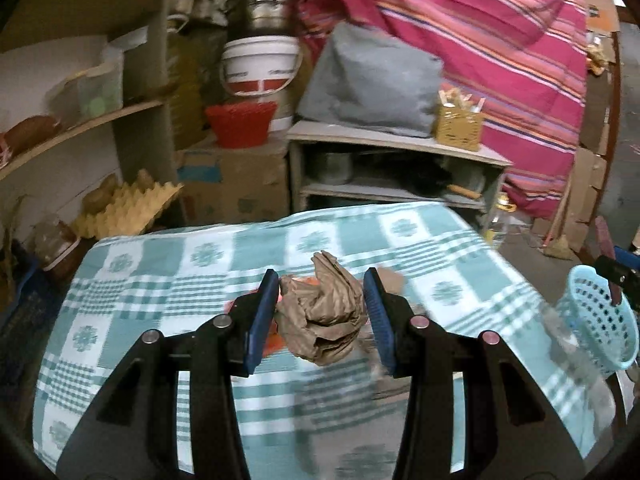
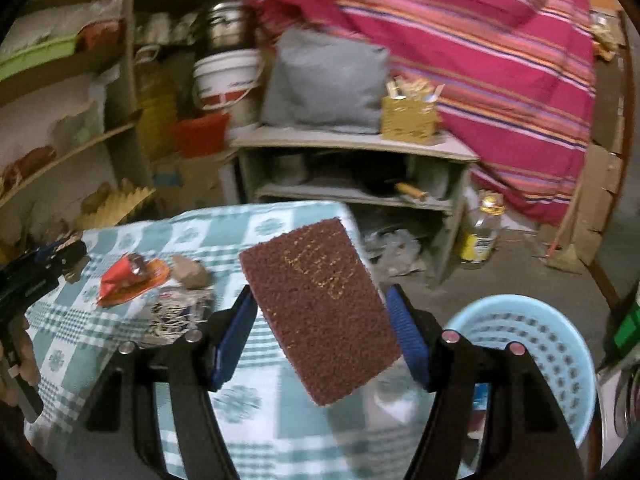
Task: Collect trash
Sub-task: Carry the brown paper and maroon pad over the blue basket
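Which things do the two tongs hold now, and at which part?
Left tongs bracket the crumpled brown paper at its sides. Right tongs grip the maroon scouring pad by its long edges, low down.

You see a crumpled matt brown paper wad (image 1: 320,312) on a woven checked cloth (image 1: 160,272). The maroon scouring pad (image 2: 320,308) looks coarse and fibrous; the pale blue basket (image 2: 532,352) is smooth perforated plastic, the red wrapper (image 2: 128,280) glossy.
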The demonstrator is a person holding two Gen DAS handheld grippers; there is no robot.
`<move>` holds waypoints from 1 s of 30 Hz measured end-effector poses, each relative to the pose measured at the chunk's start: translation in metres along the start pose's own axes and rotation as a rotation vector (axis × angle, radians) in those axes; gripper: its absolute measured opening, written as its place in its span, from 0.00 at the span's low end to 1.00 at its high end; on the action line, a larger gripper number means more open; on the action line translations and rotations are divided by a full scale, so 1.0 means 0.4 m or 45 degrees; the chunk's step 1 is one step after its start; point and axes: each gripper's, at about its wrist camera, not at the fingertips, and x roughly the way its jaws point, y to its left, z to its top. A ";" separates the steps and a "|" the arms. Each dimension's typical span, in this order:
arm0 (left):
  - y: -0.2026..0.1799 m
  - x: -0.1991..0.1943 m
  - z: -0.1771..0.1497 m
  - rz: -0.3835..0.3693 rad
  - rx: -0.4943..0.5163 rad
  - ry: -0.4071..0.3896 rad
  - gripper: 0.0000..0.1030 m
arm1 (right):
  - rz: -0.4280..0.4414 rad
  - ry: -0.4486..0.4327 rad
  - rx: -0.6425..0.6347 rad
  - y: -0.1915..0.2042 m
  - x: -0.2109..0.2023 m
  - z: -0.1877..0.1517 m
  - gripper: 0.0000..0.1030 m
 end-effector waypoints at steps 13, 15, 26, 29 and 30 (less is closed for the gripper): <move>-0.302 -0.039 -0.014 -0.152 0.138 -0.033 0.42 | -0.181 -0.074 0.100 -0.239 -0.115 -0.062 0.64; -0.339 -0.042 -0.014 -0.167 0.144 -0.040 0.42 | -0.201 -0.091 0.106 -0.263 -0.132 -0.066 0.64; -0.539 -0.039 -0.028 -0.283 0.171 -0.052 0.42 | -0.331 -0.116 0.152 -0.382 -0.181 -0.092 0.64; -0.584 -0.034 -0.036 -0.316 0.182 -0.048 0.42 | -0.360 -0.110 0.176 -0.424 -0.194 -0.105 0.64; -0.599 -0.033 -0.039 -0.322 0.190 -0.049 0.42 | -0.368 -0.107 0.183 -0.435 -0.198 -0.110 0.64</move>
